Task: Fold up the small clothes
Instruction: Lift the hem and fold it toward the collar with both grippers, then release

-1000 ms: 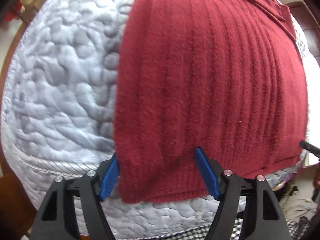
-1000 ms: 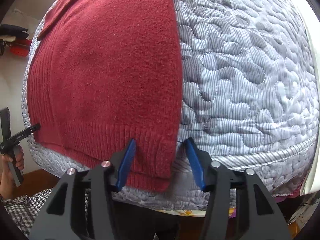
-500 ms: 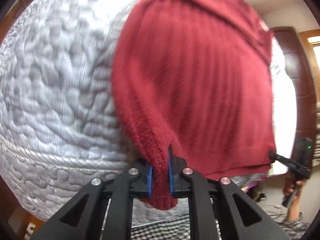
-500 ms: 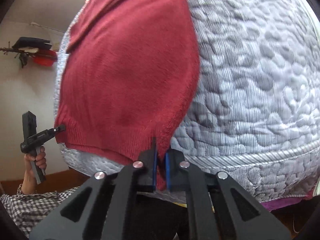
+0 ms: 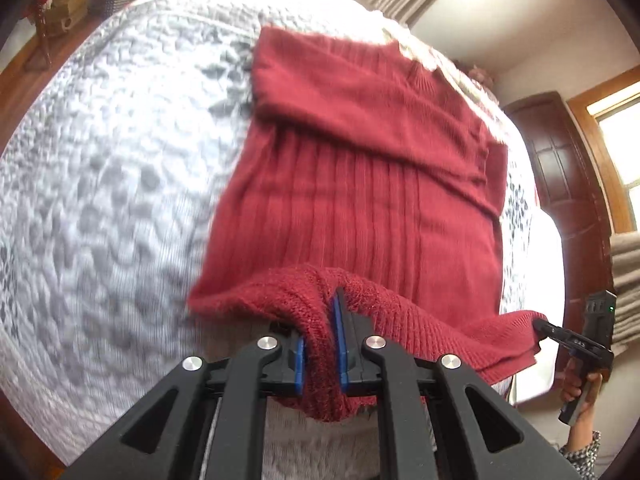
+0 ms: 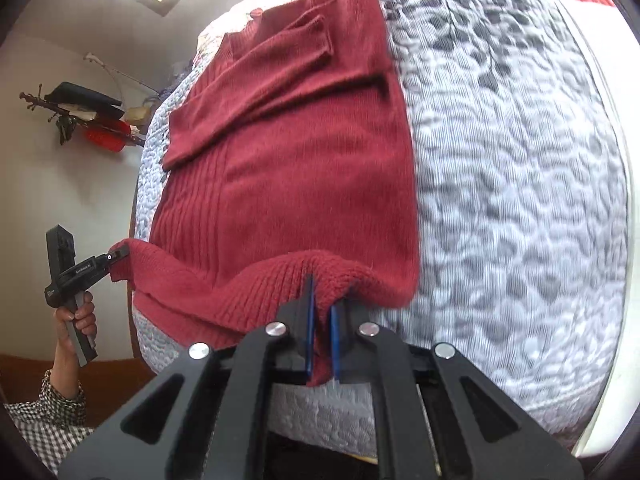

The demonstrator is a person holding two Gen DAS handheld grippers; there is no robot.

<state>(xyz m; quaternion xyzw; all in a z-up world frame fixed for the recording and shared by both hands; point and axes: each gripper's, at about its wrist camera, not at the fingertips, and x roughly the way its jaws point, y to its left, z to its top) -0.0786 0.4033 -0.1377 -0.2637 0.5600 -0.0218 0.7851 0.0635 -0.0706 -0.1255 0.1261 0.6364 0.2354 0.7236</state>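
- Left wrist view: left gripper (image 5: 320,344) clamps the dark red ribbed knit sweater (image 5: 360,200) hem, lifted off the grey quilted bed (image 5: 100,200).
- Right gripper (image 6: 320,340) pinches the other hem corner; best to carry both level toward the collar.

Bed (image 5: 100,200) covered by a pale grey quilted spread. One dark red knitted sweater (image 5: 360,208) lies flat upon it, sleeves folded across the chest; near hem raised off the quilt.

Fuzzy ribbed-knit red sweater (image 5: 360,184) lies on a matt quilted cloth bedspread (image 5: 112,200), near glossy dark wood (image 5: 560,168).
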